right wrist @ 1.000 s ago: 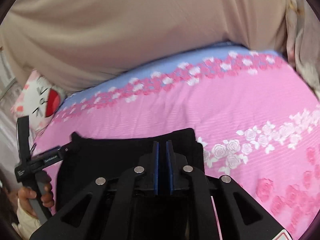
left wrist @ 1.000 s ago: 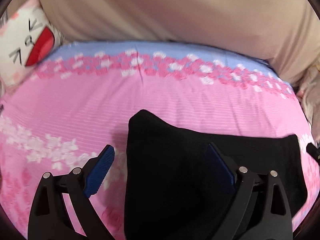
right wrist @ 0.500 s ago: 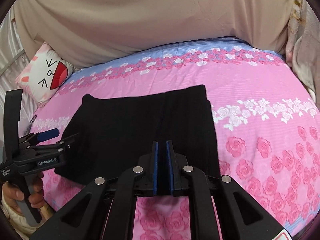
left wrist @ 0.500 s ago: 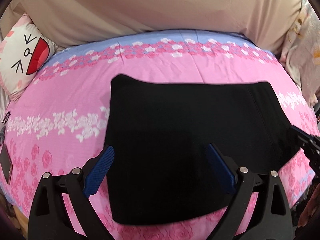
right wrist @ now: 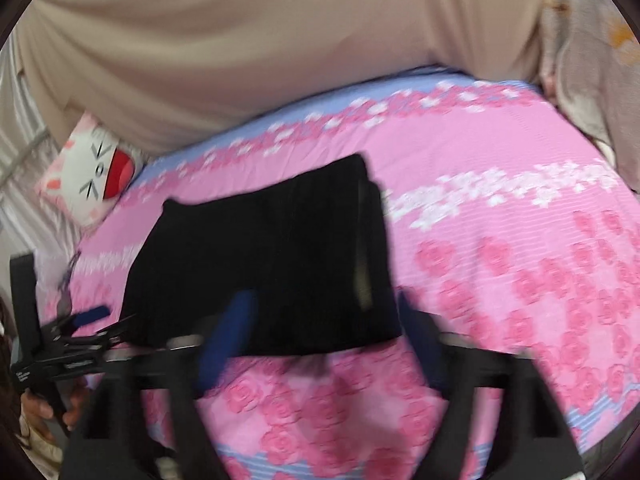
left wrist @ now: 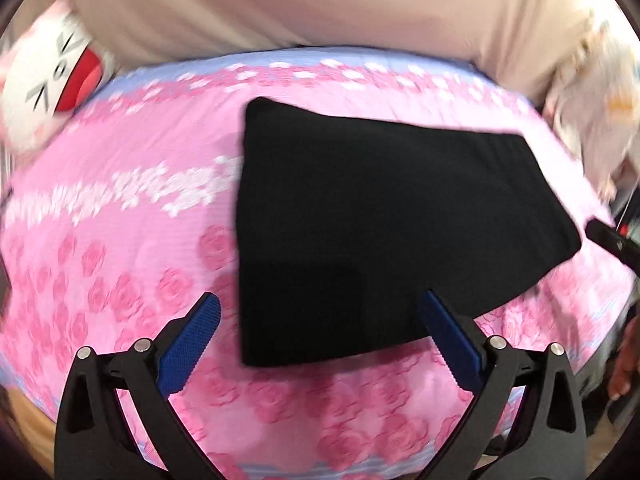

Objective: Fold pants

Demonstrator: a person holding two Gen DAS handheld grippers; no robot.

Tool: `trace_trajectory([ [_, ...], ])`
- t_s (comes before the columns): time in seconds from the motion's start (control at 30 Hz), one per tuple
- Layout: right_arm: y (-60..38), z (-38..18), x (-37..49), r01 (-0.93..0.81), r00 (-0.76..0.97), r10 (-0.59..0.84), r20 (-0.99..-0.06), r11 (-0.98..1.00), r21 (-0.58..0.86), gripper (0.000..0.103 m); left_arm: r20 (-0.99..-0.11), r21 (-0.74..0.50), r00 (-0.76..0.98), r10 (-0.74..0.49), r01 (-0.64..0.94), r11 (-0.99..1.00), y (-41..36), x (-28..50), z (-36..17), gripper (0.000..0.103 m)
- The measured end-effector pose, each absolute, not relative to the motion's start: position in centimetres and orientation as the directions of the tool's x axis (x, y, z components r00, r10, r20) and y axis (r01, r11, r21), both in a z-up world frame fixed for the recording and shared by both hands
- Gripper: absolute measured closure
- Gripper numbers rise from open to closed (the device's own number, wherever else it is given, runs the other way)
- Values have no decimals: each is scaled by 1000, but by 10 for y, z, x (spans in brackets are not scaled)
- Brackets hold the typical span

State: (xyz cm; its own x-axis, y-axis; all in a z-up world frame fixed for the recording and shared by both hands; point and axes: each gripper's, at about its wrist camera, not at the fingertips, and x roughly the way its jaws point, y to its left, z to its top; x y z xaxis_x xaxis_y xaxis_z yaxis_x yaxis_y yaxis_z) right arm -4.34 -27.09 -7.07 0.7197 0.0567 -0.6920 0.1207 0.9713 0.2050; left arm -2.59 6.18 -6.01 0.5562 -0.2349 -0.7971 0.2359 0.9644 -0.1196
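We saw the folded pants (left wrist: 372, 232) lying crosswise at twelve o'clock of both grippers' wide-apart, empty fingers (left wrist: 188, 346), on the bed (left wrist: 120, 240).

Your folded black fabric pants (left wrist: 384, 232) are lying flat on the pink rose-print bedsheet (left wrist: 120, 240), toward its near edge. Your left gripper (left wrist: 320, 344) is hanging over the near left corner of the pants, one finger out past their left edge, the other above the cloth. Your right gripper (right wrist: 324, 340) is hanging over the near edge of the pants. The white cat-face pillow (right wrist: 90, 172) is sitting at the far left corner of the sheet, well apart from the pants. The beige cloth backdrop (right wrist: 260, 40) is rising behind the bed.
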Motion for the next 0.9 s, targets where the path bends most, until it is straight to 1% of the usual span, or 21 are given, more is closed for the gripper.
trace_trajectory([
  [0.1,-288,-85,-26,100,688,133,-713,956,275,18,-813,-254,504,-293,146,956,92,-10,-76,5],
  [0.13,-292,-93,-18,106,669,154,-728,949,298,18,-818,-327,463,-341,112,938,100,-2,-86,5],
  [0.17,-297,-104,-10,124,641,175,-747,937,326,18,-817,-372,437,-376,100,923,102,2,-93,5],
  [0.2,-301,-116,-4,139,616,202,-761,924,358,18,-803,-384,458,-383,95,918,102,3,-93,5],
  [0.23,-302,-124,-1,141,602,227,-766,913,382,18,-795,-374,465,-389,128,919,95,4,-91,5],
  [0.27,-303,-130,-1,135,619,249,-745,900,414,15,-799,-379,445,-406,152,913,90,6,-93,5],
  [0.3,-303,-130,-3,121,643,257,-722,896,427,15,-799,-380,432,-419,178,908,81,8,-94,5],
  [0.33,-301,-133,-3,116,639,277,-718,888,446,14,-790,-378,444,-422,189,906,77,9,-94,5],
  [0.37,-300,-132,-4,115,657,277,-701,882,457,18,-780,-390,446,-438,202,899,72,10,-95,5],
  [0.4,-298,-134,-3,103,653,309,-691,868,486,31,-772,-397,451,-448,209,894,70,11,-95,6],
  [0.43,-295,-135,-2,108,660,301,-689,869,483,34,-768,-401,452,-454,213,891,68,11,-95,10],
  [0.47,-294,-135,-1,100,660,311,-684,866,490,51,-760,-409,454,-465,222,885,67,13,-94,26],
  [0.5,-294,-135,-1,89,663,341,-667,848,523,62,-748,-433,446,-492,234,870,66,15,-92,46],
  [0.57,-291,-127,-2,95,675,335,-658,844,527,67,-733,-473,427,-530,240,848,67,18,-86,62],
  [0.6,-289,-122,-4,90,682,332,-652,846,526,68,-736,-455,437,-517,246,856,66,20,-82,68],
  [0.63,-286,-114,-5,77,690,338,-640,844,530,68,-737,-427,456,-499,257,867,65,19,-74,72],
  [0.67,-280,-102,-7,50,702,344,-624,850,525,68,-722,-384,503,-475,280,880,64,14,-58,83],
  [0.73,-273,-79,-8,5,719,349,-602,863,506,69,-685,-342,555,-473,329,880,61,9,-30,84],
  [0.9,-261,-14,0,-99,775,343,-530,895,434,69,-613,-342,597,-518,390,855,62,23,26,84],
])
